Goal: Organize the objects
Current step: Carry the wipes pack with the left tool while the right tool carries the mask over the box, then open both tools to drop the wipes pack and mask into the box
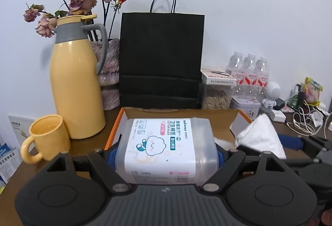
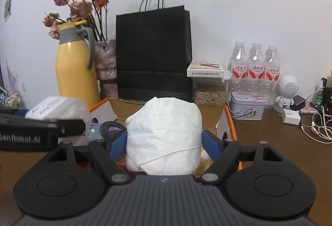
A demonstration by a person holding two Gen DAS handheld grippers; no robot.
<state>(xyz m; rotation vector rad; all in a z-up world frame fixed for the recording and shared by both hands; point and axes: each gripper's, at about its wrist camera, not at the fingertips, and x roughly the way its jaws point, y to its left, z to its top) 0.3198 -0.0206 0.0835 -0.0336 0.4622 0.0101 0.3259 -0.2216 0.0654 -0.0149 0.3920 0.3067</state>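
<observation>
- Cardboard box (image 1: pixel 116 122): open, orange-edged, on the brown table (image 2: pixel 269 132) in front of a black paper bag (image 1: pixel 160 59); both held items hang over or just in front of it. Whether they are going in or coming out cannot be told.
- Cotton swab container (image 1: pixel 166 143): a clear plastic tub with a printed label, lying on its side. Judged light, stiff and rather slippery; its flat sides are the sensible place to take hold, as is done here.
- White paper roll (image 2: pixel 164 138): soft, crumpled, probably tissue. Judged very light and easily crushed; a grip across its middle suits it, with gentle pressure only.
- Left gripper (image 1: pixel 166 153): blue pads pressed against both ends of the container, clamped wide on it; tilted slightly downward toward the box.
- Right gripper (image 2: pixel 164 140): blue fingers (image 2: pixel 117 143) set against the roll's two sides, holding it upright; also tilted slightly downward, just beside the left gripper.
- Yellow jug (image 1: pixel 78 84) and yellow mug (image 1: pixel 48 136): standing left of the box, apart from both grippers.
</observation>
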